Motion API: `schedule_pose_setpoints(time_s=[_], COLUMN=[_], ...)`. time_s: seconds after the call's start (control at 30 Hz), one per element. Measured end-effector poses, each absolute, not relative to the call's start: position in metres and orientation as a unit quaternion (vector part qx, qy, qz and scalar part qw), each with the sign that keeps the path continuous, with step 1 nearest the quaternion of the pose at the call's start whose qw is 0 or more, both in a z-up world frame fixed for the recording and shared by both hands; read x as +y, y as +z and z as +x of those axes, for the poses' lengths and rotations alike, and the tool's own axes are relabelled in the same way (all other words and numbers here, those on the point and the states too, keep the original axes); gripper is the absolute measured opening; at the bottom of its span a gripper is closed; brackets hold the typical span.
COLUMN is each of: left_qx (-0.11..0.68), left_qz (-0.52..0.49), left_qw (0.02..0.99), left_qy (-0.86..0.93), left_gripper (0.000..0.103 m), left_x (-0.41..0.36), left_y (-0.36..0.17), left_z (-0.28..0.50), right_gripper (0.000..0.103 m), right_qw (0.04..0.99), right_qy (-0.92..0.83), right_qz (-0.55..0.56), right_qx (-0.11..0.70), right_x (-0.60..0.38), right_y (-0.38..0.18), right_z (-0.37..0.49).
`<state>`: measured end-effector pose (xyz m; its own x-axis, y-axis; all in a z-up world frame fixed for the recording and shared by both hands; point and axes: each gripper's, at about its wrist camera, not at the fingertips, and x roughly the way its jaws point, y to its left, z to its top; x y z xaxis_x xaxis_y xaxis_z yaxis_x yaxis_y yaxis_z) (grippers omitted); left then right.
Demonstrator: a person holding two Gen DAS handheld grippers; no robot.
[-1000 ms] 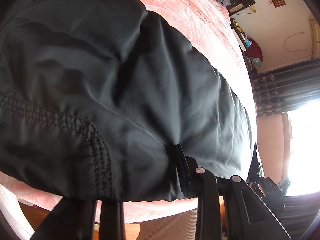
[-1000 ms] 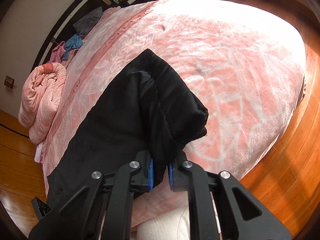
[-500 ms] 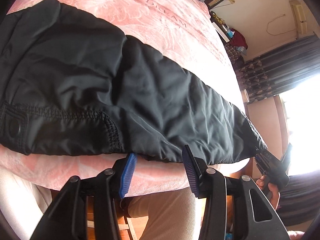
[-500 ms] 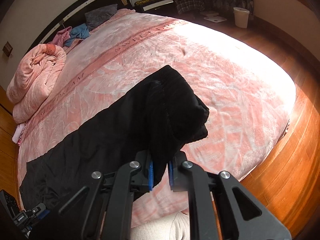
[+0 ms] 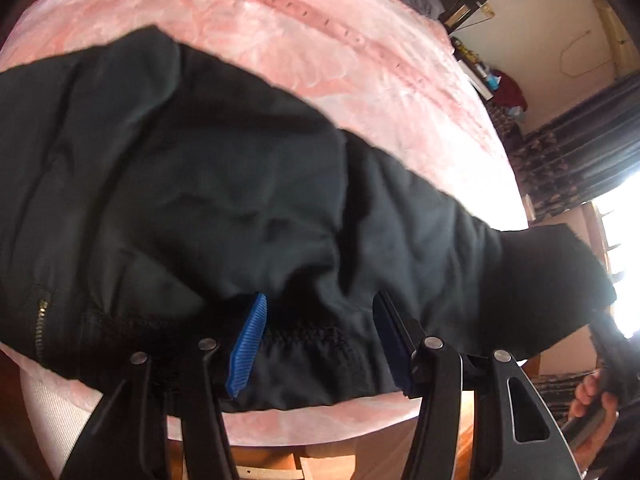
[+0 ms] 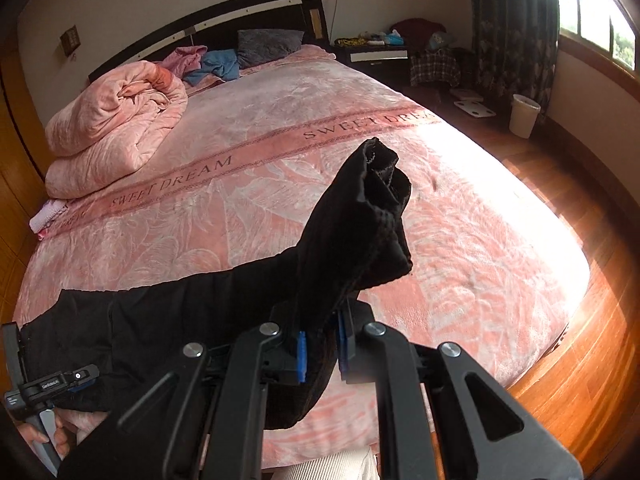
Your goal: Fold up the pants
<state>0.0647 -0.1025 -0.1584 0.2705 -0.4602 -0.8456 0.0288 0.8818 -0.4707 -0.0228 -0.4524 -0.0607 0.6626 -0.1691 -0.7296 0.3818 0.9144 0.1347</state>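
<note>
Lots of stuff sitting around the bed (image 6: 280, 128): a rolled-up pink comforter (image 6: 116, 120) is lying near the headboard (image 6: 208, 24), with a grey pillow (image 6: 268, 46) and some blue and pink clothes beside it. A white bin (image 6: 524, 114) is standing on the wood floor by the dark curtain (image 6: 516, 28), and a cluttered nightstand (image 6: 376, 54) is sitting in the corner. The pink blanket's stripe is reading "SWEET DREAM" (image 6: 172, 186) twice.

The black pants (image 5: 224, 208) are lying stretched along the near edge of the bed. The left gripper (image 5: 316, 340) is hanging spread apart right over the waist end, blue pads (image 5: 248, 344) on either side of the stitched seam, not pinching anything. The right gripper (image 6: 320, 350) is clamping down on the leg cuff (image 6: 372, 208), which is sticking up lifted off the blanket.
</note>
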Motion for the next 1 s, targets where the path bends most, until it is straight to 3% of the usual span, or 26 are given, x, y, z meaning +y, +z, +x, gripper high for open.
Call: schedule_pose_setpoints(time_s=[0.03, 0.2, 0.33, 0.43, 1.0], left_qx=[0.588, 0.573, 0.54, 0.528, 0.534], left_qz=[-0.189, -0.197, -0.198, -0.194, -0.231], left_qw=[0.77, 0.779, 0.806, 0.817, 0.81], left_qy=[-0.157, -0.16, -0.14, -0.128, -0.073], left_gripper=[0.048, 0.048, 0.058, 0.062, 0.062], left_x=[-0.1, -0.088, -0.066, -0.05, 0.002], left_y=[-0.168, -0.156, -0.134, -0.123, -0.14], left_z=[0.065, 0.059, 0.051, 0.045, 0.045], right_gripper=[0.01, 0.011, 0.012, 0.012, 0.012], right_qw=[0.905, 0.923, 0.925, 0.919, 0.866], right_qy=[-0.144, -0.082, -0.025, 0.009, 0.155], right_qz=[0.127, 0.066, 0.022, -0.005, -0.087], right_qx=[0.378, 0.371, 0.379, 0.394, 0.466], right_x=[-0.443, -0.382, -0.328, -0.288, -0.148], right_y=[-0.057, -0.041, -0.044, -0.056, -0.146], right_z=[-0.02, 0.0, 0.018, 0.032, 0.045])
